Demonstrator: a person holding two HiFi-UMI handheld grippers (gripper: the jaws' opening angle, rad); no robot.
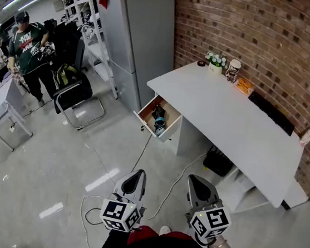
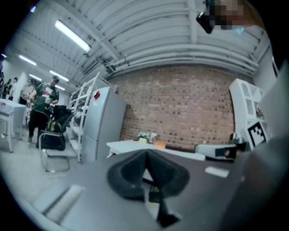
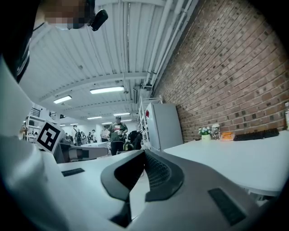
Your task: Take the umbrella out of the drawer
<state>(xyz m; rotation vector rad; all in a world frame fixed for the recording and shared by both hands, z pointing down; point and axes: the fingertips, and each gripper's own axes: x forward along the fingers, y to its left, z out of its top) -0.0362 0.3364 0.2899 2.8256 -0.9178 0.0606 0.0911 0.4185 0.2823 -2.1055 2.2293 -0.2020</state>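
A wooden drawer stands pulled out from the left end of the white desk. Dark things with a blue part lie inside; I cannot tell which is the umbrella. My left gripper and right gripper hover side by side over the floor, well short of the drawer, both pointing towards the desk. The left gripper has its jaws together with nothing between them. The right gripper likewise has its jaws meeting, empty. The drawer's inside is hidden in both gripper views.
A grey fridge stands left of the desk by the brick wall. A black chair and people are at far left. A white cable runs over the floor below the drawer. The desk holds a flower pot and keyboard.
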